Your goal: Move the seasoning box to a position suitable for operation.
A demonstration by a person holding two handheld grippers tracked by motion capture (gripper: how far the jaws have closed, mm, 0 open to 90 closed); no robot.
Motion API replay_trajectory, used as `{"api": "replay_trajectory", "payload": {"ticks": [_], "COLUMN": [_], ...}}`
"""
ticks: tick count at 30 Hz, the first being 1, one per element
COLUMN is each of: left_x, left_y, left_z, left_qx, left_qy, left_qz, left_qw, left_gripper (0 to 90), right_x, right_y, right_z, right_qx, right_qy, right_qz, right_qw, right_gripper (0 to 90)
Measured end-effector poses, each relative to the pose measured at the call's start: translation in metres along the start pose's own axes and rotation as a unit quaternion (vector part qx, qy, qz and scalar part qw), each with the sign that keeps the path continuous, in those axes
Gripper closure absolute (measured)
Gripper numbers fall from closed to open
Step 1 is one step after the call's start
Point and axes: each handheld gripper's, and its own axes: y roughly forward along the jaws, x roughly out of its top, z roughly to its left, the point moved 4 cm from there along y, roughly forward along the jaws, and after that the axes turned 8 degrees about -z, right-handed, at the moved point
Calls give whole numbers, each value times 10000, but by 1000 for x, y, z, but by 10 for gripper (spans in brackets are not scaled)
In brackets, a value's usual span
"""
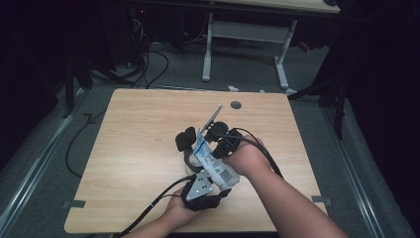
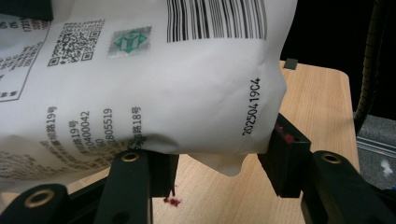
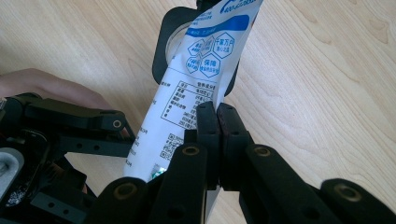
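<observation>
A white and blue printed pouch (image 1: pixel 214 163) is held above the middle of the wooden table (image 1: pixel 138 148), between both grippers. My left gripper (image 2: pixel 219 163) has its jaws pressed on either side of the pouch's lower body (image 2: pixel 140 84), near the barcode and date print. My right gripper (image 3: pixel 217 116) is shut on one edge of the pouch (image 3: pixel 201 60). In the high view the left gripper (image 1: pixel 203 178) is nearer the person, and the right gripper (image 1: pixel 219 138) is just beyond it. A black round container (image 3: pixel 163 42) sits behind the pouch.
A small red stain (image 2: pixel 173 201) marks the table under the left jaws. A round hole (image 1: pixel 236 105) lies near the table's far edge. Beyond it stands another desk on white legs (image 1: pixel 207 49), and cables (image 1: pixel 148 64) run over the floor to the left.
</observation>
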Motion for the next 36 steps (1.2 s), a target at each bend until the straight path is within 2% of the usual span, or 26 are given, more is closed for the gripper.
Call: {"api": "replay_trajectory", "payload": {"ticks": [36], "left_x": [3], "left_y": [-3], "left_z": [3], "left_qx": [52], "left_qy": [8], "left_qz": [-52], "left_qw": [10000], "left_gripper": [525], "right_x": [5], "right_y": [-2], "right_z": [-1], "right_qx": [30], "right_qy": [-24], "right_qz": [-61], "right_qw": [10000], "right_gripper": [894]}}
